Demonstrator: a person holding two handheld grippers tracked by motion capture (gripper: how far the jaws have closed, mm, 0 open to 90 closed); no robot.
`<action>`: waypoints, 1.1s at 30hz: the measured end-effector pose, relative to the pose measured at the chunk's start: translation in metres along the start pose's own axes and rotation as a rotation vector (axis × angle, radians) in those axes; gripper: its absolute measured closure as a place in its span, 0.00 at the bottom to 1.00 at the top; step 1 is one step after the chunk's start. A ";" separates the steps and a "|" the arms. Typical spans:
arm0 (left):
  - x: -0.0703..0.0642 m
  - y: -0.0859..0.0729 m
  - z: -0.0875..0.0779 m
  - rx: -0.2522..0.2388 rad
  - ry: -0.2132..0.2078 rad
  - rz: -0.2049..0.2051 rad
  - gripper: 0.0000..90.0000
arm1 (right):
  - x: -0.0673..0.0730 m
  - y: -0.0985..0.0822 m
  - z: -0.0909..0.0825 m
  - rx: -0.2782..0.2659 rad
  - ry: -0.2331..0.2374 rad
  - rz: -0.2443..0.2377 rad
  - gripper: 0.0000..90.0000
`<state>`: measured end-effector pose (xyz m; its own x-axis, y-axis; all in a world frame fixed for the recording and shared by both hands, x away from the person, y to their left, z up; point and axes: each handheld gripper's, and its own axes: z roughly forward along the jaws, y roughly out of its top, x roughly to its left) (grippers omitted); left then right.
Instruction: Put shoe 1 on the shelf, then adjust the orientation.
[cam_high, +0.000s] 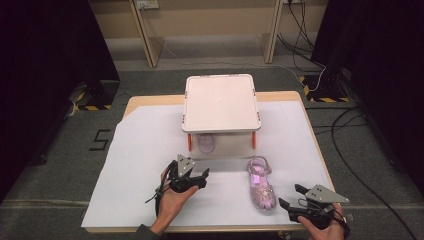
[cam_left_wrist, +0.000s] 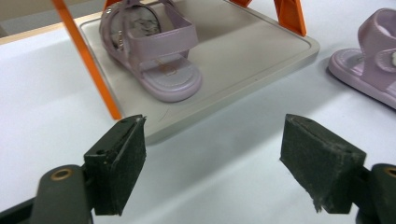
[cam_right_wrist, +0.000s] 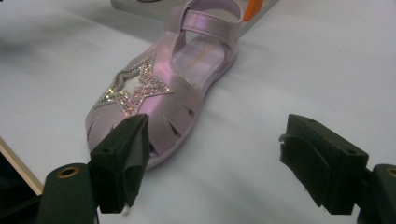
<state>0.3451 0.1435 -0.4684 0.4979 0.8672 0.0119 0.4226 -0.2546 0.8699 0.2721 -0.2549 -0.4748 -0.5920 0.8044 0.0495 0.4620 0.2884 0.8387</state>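
Both tools released: left tool (cam_left_wrist: 212, 154) faces shelf edge (cam_left_wrist: 233, 98); right tool (cam_right_wrist: 212, 158) beside sandal (cam_right_wrist: 163, 84).

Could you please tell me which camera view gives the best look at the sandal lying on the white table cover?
The right gripper view: the sandal lies close, its sparkly star clear. The high view shows it small; the left gripper view catches its edge.
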 end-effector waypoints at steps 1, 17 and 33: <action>0.001 -0.001 -0.003 -0.004 0.000 -0.002 0.24 | 0.000 0.000 0.000 -0.001 0.003 0.000 0.27; -0.006 -0.021 -0.029 0.001 -0.058 0.006 0.23 | 0.008 -0.001 0.002 -0.025 0.095 0.035 0.27; -0.003 -0.042 -0.043 0.007 -0.060 -0.020 0.21 | 0.015 -0.002 0.003 -0.016 0.129 0.030 0.26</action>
<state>0.2935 0.1703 -0.4840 0.5338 0.8449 -0.0349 0.4380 -0.2410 0.8661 0.2643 -0.2419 -0.4773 -0.6585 0.7389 0.1430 0.4708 0.2563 0.8442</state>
